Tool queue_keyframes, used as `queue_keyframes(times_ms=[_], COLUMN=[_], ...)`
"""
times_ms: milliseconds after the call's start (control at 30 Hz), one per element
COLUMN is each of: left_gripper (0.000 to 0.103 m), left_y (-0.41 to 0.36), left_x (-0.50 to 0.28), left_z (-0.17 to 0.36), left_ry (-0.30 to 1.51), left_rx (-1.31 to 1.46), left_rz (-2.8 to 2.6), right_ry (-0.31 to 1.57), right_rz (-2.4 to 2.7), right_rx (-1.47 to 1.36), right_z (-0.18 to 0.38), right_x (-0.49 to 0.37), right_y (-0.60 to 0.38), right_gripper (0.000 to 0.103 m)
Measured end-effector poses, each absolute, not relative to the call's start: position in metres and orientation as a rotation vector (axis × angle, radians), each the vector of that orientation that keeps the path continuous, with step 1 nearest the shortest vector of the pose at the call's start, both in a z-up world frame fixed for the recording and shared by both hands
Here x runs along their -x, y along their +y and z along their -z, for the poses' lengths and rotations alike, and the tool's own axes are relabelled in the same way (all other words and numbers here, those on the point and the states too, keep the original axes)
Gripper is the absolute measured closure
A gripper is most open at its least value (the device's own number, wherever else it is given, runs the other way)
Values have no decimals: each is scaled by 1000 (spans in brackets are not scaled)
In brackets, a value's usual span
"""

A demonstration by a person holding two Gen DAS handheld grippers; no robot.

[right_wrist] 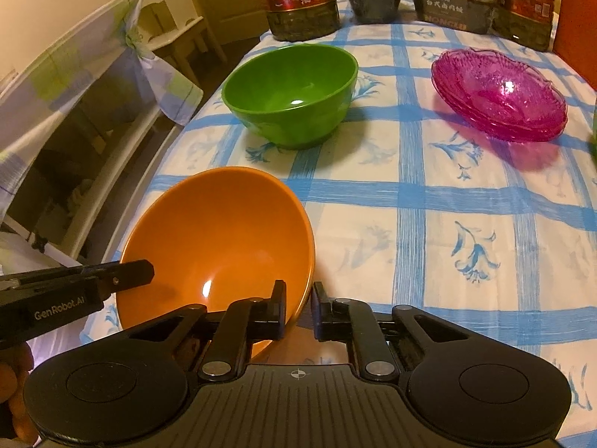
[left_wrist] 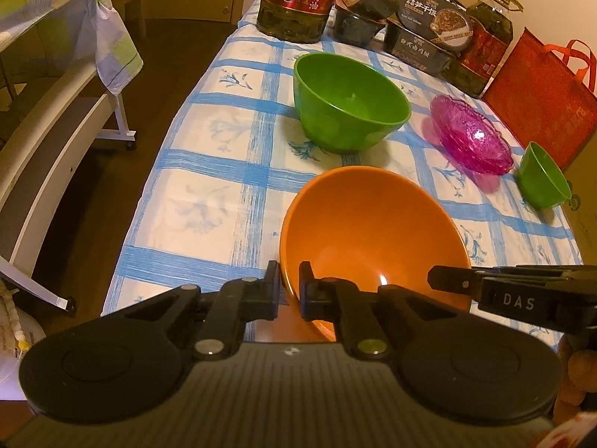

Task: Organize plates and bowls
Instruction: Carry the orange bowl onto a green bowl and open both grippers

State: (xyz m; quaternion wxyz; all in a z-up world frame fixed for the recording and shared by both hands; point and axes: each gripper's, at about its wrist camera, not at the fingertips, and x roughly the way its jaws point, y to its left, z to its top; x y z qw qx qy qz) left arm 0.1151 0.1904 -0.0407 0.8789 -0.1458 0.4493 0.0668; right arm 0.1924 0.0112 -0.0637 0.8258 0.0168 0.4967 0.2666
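On the checked tablecloth (right_wrist: 466, 194): all positions below are being given relative to the orange bowl (left_wrist: 373, 231).
Orange bowl: sitting at the near edge of the cloth, tilted, its opening facing the cameras.
Left gripper (left_wrist: 289, 293): pinching the bowl's left rim, one pad lying outside the wall and one inside.
Right gripper (right_wrist: 298, 310): pinching the bowl's right rim in the same manner, one pad inside and one outside.
Large green bowl (left_wrist: 347, 100): standing upright just beyond the orange bowl, apart from it.
Pink glass dishes (left_wrist: 472, 136): sitting stacked beyond and to the right, well apart.
Small green bowl (left_wrist: 543, 175): lying tilted further right, near the pink stack.
Oil bottles (left_wrist: 296, 0) and food boxes (left_wrist: 421, 33): standing along the far end of the table.
Red bag (left_wrist: 541, 97): standing at the far right.
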Motion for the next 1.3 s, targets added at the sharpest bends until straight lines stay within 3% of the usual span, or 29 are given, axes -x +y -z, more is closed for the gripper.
queue_keyframes(times_ms=[367, 767, 1300], left_gripper=[95, 95, 95], left_y=[183, 199, 228], left_x=[-128, -209, -319], left_z=[0, -60, -12], left_ry=[891, 811, 887], left_rx=[291, 272, 275], left_rz=[-129, -105, -133], right_ry=[1002, 912, 975], right_rz=[-552, -545, -534], right_rx=[-62, -72, -41], right_z=[24, -34, 9], right_x=[-198, -265, -371], right_y=[2, 13, 43], right_gripper=[90, 89, 89])
